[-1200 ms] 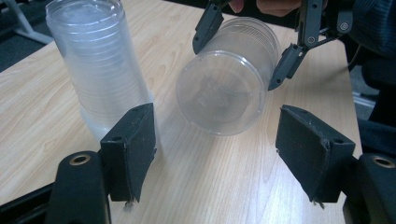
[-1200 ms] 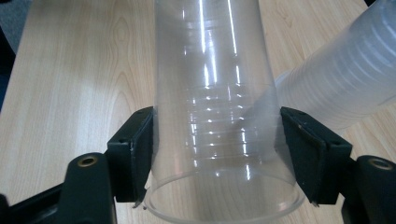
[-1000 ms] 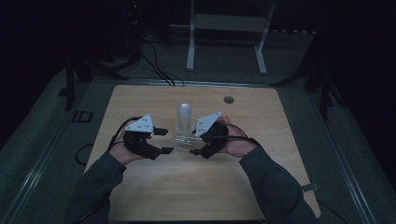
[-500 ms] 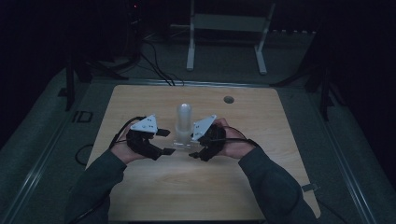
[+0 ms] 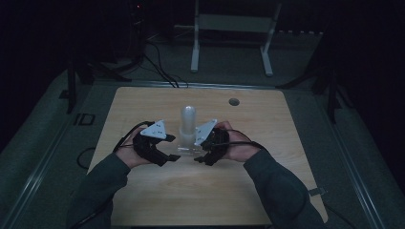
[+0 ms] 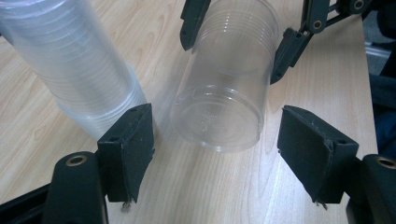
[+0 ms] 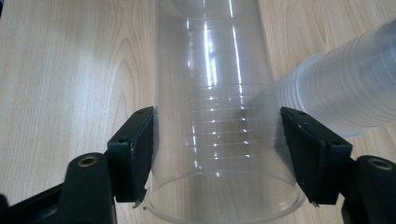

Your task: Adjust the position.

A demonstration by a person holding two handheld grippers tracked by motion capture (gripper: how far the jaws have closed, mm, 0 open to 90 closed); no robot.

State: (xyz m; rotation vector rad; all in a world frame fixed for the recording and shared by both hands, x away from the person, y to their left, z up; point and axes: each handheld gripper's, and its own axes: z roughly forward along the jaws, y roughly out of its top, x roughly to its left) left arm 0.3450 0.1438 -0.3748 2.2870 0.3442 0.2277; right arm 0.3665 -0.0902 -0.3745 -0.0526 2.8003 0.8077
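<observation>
**Single clear cup held between two grippers, beside the stack**

Nearest the camera in the high view, two sleeved forearms come up from the bottom edge onto the wooden table (image 5: 143, 195). The left hand (image 5: 125, 151) carries the left gripper (image 5: 173, 156) and the right hand (image 5: 239, 147) carries the right gripper (image 5: 199, 158), and the two tools face each other near the middle of the tabletop.

Between them lies a single clear plastic cup (image 6: 224, 88), on its side just above or on the wood; which one I cannot tell. In the right gripper view its rim end sits between the right gripper's (image 7: 217, 156) black pads (image 7: 135, 154), both pressed against the cup's (image 7: 215, 140) wall, so that gripper is clamped on it. In the left gripper view the cup's closed base points toward the left gripper (image 6: 215, 149), whose jaws stand spread wide on either side of the base and clear of it, grasping nothing.

Just beyond, touching the table, stands an upright stack of clear cups (image 5: 187, 125), seen beside the single cup in both gripper views.

Farther back a small round hole (image 5: 233, 101) marks the tabletop, and past the table's far edge a white metal frame (image 5: 234, 28) and dark cables (image 5: 157, 57) rest on the dim floor
</observation>
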